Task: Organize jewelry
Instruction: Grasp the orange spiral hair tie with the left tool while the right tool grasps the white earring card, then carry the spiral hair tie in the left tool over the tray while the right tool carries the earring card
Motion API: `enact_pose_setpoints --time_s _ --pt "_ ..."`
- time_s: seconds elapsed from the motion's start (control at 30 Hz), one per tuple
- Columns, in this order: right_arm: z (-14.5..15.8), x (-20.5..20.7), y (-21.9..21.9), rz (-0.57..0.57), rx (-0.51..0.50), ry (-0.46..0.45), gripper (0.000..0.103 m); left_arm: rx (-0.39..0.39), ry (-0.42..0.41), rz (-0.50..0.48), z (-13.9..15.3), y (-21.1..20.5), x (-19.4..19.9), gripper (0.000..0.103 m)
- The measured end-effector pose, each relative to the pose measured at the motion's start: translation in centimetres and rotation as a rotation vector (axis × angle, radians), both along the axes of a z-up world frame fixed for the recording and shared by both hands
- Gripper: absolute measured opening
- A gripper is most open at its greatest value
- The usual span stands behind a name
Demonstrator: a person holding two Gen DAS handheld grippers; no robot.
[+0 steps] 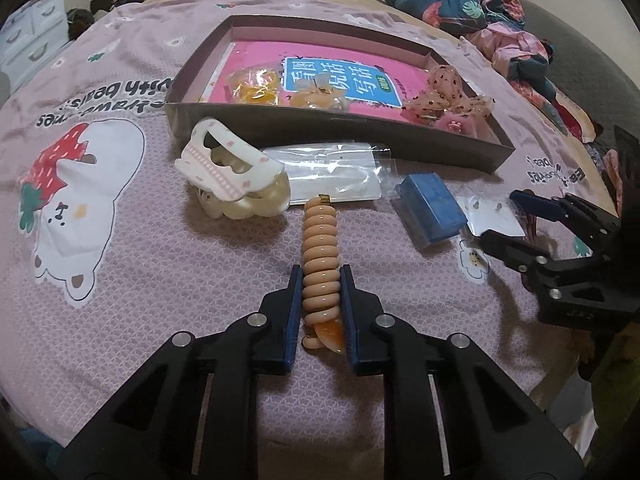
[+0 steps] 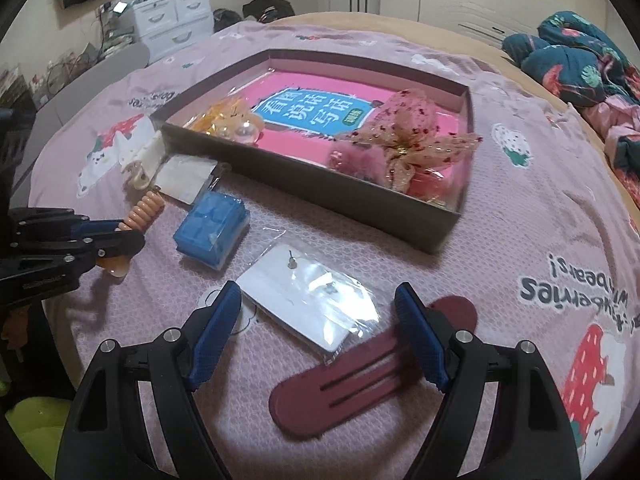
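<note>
The left gripper (image 1: 320,300) has its blue pads pressed against a peach spiral hair tie (image 1: 320,256), pinching its near end; the coil stretches away from the jaws over the bedspread, an amber piece tucked at the base. The right gripper (image 2: 320,336) stands spread wide, nothing held, its pads on either side of a clear packet with an earring card (image 2: 308,304) lying on the cover.

Only the right wrist view shows the maroon flat hair clip (image 2: 360,376) that lies partly under that packet. Only the left wrist view shows clearly the cream claw clip (image 1: 236,172) and the long clear sleeve (image 1: 332,176) beside it, both just in front of the box; the right view catches them small at the left. Both views show the blue box (image 1: 432,208) between the hair tie and the earring card.

Beyond these sits a shallow brown cardboard tray (image 1: 340,140) holding a pink book (image 2: 320,120) with blue-panelled Chinese lettering, a yellow hair piece (image 1: 256,86), pearl-trimmed pieces and a spotted gauze bow (image 2: 404,140).

The pink bedspread (image 1: 160,280) is printed with white bears, strawberries and reversed-looking text including "with bears!". A floral quilt (image 2: 580,64) is heaped at the right. Behind the bed stand white drawers (image 2: 176,16), white wardrobe doors and a dark screen on the wall.
</note>
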State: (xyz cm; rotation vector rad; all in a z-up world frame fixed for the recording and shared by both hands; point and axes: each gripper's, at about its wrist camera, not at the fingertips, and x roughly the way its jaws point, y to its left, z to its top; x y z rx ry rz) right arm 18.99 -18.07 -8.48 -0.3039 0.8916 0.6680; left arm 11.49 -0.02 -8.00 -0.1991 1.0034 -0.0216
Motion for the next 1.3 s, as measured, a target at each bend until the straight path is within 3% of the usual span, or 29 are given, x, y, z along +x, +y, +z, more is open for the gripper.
enact_pose_setpoints --time_s 0.27,0.33,0.53,0.57,1.3 --pt "-0.9 1.0 1.5 0.019 -0.027 0.012 0.077 -0.020 0.000 0.003 0.2 0.2 -0.3 0.011" --pt "-1.0 1.1 1.8 0.024 -0.021 0.015 0.068 -0.021 0.000 0.003 0.2 0.3 -0.3 0.011" --pt "-0.8 0.7 2.0 0.027 -0.009 0.008 0.062 -0.024 -0.004 0.002 0.3 0.3 -0.5 0.011" --pt "-0.8 0.6 1.8 0.022 0.000 0.011 0.050 -0.025 -0.004 0.001 0.3 0.3 -0.5 0.011" --pt "3.6 -1.6 -1.7 -0.080 0.089 -0.047 0.050 -0.049 -0.065 -0.012 2.5 0.1 -2.1 0.011"
